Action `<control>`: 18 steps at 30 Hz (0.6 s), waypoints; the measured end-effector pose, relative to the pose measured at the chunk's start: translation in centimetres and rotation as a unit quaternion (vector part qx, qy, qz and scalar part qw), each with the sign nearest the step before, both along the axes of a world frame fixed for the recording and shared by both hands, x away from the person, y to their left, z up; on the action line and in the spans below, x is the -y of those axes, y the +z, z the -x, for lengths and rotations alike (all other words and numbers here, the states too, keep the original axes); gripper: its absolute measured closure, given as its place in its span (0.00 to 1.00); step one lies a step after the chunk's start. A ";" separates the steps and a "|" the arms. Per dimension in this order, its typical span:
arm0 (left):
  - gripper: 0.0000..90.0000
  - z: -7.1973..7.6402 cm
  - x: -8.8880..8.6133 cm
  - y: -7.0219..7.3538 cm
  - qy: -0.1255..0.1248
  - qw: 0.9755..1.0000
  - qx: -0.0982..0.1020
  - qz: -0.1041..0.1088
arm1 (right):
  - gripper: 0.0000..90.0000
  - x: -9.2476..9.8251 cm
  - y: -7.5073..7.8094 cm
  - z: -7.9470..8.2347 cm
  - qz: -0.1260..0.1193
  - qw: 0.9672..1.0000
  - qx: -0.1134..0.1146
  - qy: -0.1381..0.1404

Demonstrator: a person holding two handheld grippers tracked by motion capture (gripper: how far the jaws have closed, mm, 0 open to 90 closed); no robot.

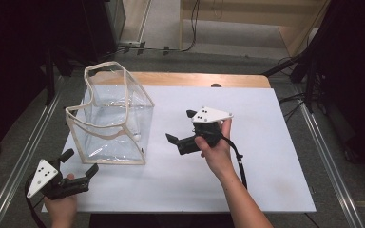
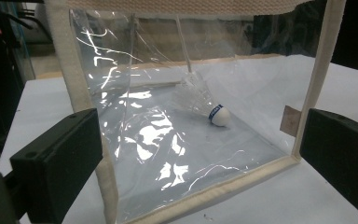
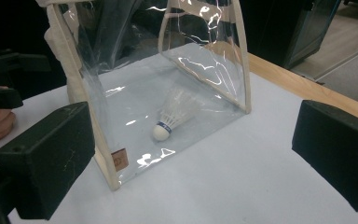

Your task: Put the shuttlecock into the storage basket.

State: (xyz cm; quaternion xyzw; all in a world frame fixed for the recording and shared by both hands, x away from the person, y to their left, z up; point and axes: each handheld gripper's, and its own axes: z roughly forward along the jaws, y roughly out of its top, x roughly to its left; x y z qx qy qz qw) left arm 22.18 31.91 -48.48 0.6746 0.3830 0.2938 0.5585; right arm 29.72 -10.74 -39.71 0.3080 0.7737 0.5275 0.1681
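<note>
Both your grippers are open and empty, held apart.

Your left gripper [image 1: 78,162] sits low at your near left, jaws spread wide with nothing between the fingertips, your hand [image 1: 61,205] wrapped around its rear. Your right gripper [image 1: 180,126] is farther forward, jaws equally wide and pointing left, your right hand [image 1: 215,148] gripping its body behind the fingers, forearm angling back toward you.
</note>
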 end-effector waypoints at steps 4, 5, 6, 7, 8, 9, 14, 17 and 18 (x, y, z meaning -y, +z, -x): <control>0.00 0.0 0.0 0.0 0.000 1.000 0.000 0.000 | 0.00 0.7 -0.5 0.3 -0.003 1.000 0.002 -0.004; 0.00 0.0 0.0 0.0 0.000 1.000 0.000 0.000 | 0.00 0.9 -0.6 0.4 -0.003 1.000 0.000 -0.006; 0.00 0.0 0.0 0.0 0.000 1.000 0.000 0.000 | 0.00 1.1 -0.8 0.4 -0.003 1.000 0.001 -0.009; 0.00 0.0 0.0 0.0 0.000 1.000 0.000 0.000 | 0.00 1.3 -0.9 0.5 -0.003 1.000 0.000 -0.009; 0.00 0.0 0.0 0.0 0.000 1.000 0.000 0.000 | 0.00 1.5 -1.1 0.6 -0.004 1.000 0.000 -0.011; 0.00 0.0 0.0 0.0 0.000 1.000 0.000 0.000 | 0.00 1.7 -1.2 0.7 -0.005 1.000 -0.001 -0.011; 0.00 0.0 0.0 0.0 0.000 1.000 0.000 -0.001 | 0.00 2.6 -1.9 1.0 -0.007 1.000 -0.003 -0.020; 0.00 0.0 0.0 0.0 0.001 1.000 0.000 -0.001 | 0.00 3.2 -2.3 1.2 -0.009 1.000 -0.003 -0.021; 0.00 0.0 0.1 0.0 0.000 1.000 0.000 -0.001 | 0.00 3.4 -2.5 1.3 -0.009 1.000 -0.004 -0.023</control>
